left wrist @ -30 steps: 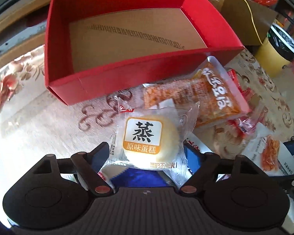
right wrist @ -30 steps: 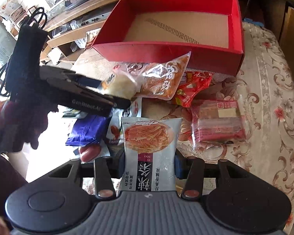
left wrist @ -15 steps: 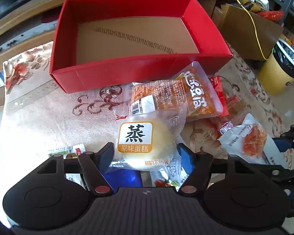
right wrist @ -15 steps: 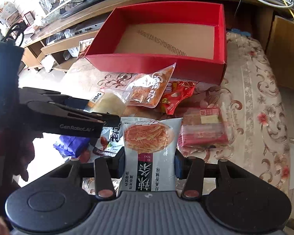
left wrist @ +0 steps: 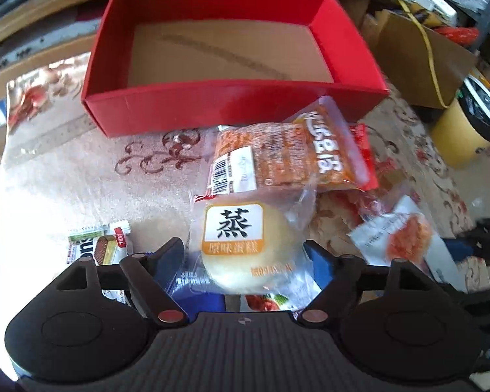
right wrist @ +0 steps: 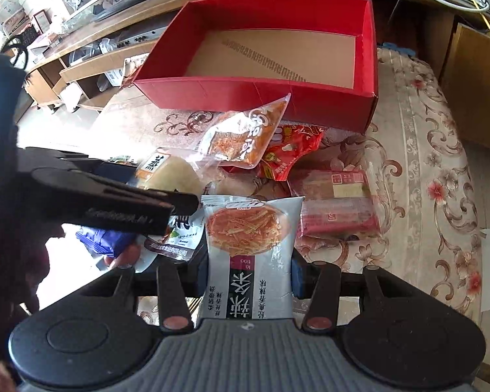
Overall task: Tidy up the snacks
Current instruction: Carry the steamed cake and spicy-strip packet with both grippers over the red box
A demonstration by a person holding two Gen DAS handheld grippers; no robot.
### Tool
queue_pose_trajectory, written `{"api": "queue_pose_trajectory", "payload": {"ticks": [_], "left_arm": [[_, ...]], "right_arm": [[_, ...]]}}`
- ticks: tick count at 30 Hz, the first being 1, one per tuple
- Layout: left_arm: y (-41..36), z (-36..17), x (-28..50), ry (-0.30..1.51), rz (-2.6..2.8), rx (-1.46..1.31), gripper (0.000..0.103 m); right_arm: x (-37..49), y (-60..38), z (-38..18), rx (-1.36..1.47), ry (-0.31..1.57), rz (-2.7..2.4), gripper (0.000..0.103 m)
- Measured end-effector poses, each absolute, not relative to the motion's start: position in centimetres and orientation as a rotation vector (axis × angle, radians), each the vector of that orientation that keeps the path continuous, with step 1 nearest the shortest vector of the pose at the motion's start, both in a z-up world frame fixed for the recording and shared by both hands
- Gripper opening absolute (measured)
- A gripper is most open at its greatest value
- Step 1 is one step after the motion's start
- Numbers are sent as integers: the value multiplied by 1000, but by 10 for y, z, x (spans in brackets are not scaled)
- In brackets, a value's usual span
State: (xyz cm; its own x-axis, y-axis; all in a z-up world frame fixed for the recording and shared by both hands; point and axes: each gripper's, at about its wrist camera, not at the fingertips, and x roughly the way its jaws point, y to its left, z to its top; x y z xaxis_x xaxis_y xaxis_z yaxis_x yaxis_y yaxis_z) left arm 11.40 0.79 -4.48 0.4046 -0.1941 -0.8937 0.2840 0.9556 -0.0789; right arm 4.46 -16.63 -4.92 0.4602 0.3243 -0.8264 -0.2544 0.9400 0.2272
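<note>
Pinching: left tongs [left wrist: 245,254] on cake pack [left wrist: 241,248]; right tongs [right wrist: 248,268] on strip-snack pouch [right wrist: 250,248], lengthwise toward seemingly empty red box [right wrist: 264,94].

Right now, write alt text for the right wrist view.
The right gripper grips a silver spicy-strip packet above a floral cloth strewn with snacks. Beyond stands an empty red box; at left, the left gripper holds a wrapped steamed cake.
</note>
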Motion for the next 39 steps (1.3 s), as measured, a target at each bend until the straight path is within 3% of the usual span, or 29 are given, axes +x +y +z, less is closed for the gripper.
{"api": "queue_pose_trajectory", "payload": {"ticks": [7,18,39], "left_arm": [[4,-53,117,1124,-270,106,86],[8,-35,102,1085,-265,92,72],[24,28,73,909,-282,-59,71]], "right_arm": [[48,-166,-54,61,1045,343,45],[32,-165,-40,47,977,319,45],[8,-162,28,16,815,211,44]]}}
